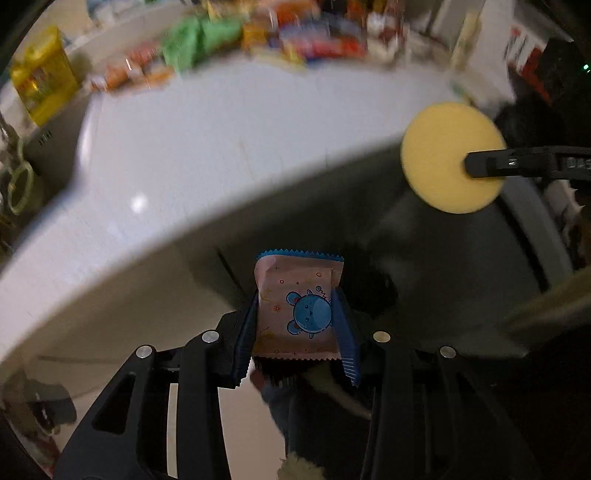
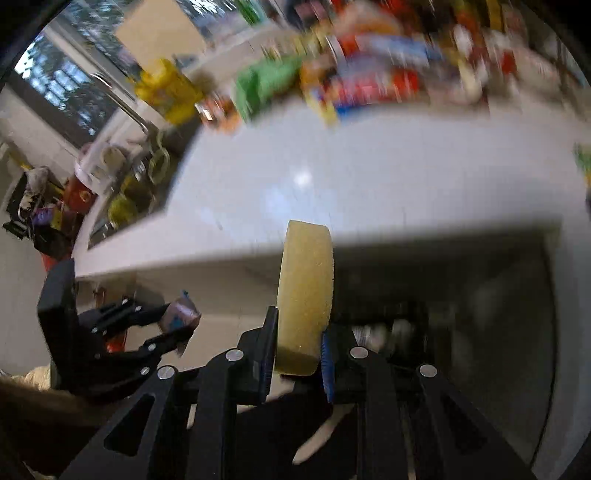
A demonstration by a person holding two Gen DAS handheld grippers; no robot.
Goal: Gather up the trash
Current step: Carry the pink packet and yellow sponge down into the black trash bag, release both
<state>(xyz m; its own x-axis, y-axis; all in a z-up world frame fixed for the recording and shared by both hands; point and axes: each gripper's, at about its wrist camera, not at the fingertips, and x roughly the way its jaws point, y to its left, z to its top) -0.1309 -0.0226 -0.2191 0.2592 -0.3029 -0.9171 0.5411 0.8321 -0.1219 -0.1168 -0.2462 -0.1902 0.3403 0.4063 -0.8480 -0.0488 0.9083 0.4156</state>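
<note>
My left gripper [image 1: 297, 314] is shut on a pink snack wrapper [image 1: 299, 306] with a blue bear print, held below the front edge of the white counter [image 1: 207, 162]. My right gripper [image 2: 299, 343] is shut on a round yellow sponge [image 2: 304, 295], held on edge in front of the counter [image 2: 369, 177]. In the left wrist view the sponge [image 1: 443, 155] and the right gripper's finger [image 1: 517, 162] show at the right. In the right wrist view the left gripper [image 2: 177, 325] with the wrapper [image 2: 181, 314] shows at the lower left.
Many colourful snack packets [image 1: 277, 33] are piled at the back of the counter, also in the right wrist view [image 2: 369, 74]. A yellow bag [image 1: 40, 77] stands by a sink [image 2: 136, 184] at the left. A dark opening [image 2: 443, 314] lies below the counter edge.
</note>
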